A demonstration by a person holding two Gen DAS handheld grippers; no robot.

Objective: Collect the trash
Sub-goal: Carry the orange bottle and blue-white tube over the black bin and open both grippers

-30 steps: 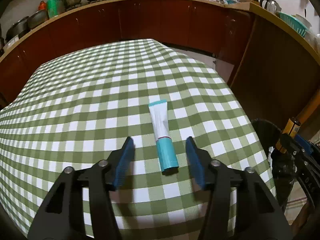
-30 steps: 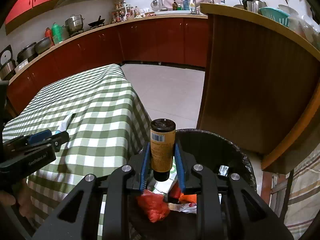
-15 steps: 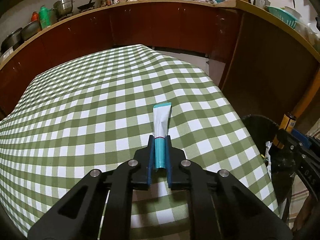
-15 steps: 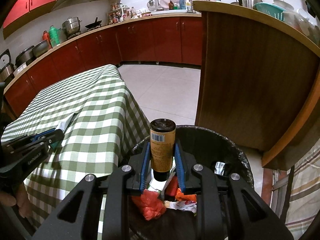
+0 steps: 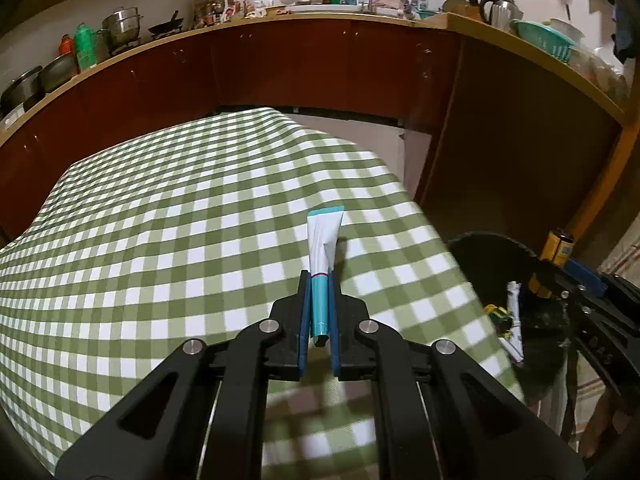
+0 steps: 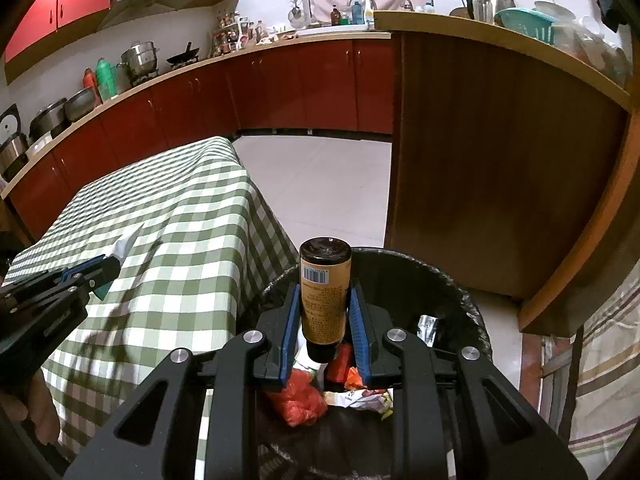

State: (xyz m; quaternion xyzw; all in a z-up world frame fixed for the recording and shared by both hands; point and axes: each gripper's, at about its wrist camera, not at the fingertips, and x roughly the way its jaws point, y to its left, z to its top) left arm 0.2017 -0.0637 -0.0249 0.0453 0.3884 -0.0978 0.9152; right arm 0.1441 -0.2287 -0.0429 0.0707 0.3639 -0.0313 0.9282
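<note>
right hand-held gripper [image 6: 324,312] | grips bottle [image 6: 325,296] | barcode label, print unreadable

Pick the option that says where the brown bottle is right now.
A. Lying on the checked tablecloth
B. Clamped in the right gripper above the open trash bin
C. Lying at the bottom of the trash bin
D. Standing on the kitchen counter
B: the right gripper has its fingers pressed on both sides of the brown bottle, which hangs over the trash bin with wrappers lying below it.
</note>
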